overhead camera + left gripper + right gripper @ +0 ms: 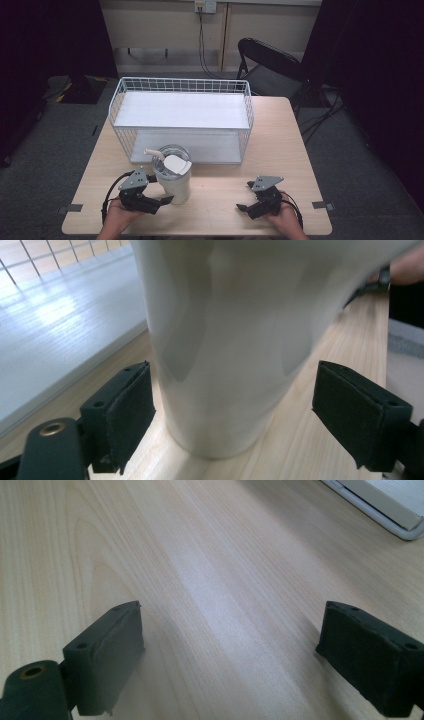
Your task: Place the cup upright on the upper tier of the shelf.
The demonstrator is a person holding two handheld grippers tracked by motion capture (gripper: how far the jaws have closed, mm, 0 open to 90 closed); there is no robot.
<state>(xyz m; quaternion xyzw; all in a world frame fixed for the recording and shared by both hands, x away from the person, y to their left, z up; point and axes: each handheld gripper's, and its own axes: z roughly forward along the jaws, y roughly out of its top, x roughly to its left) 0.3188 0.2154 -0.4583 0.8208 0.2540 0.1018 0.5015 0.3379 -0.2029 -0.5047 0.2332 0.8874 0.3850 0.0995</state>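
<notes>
Wire rack (pixel 181 85): white, two shelves, standing across the far half of the table, open front toward the near edge. Table (pixel 280 150): light wood, rectangular. Folding chair (pixel 270 62): black, beyond the far right corner of the table. Wall socket (pixel 205 6): on the back wall, with a dark cable (pixel 202 45) hanging down to the floor.

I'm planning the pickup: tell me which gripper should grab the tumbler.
Left. The left gripper already has its open jaws on either side of the tumbler, not yet touching. The right gripper sits apart, open over bare table.
</notes>
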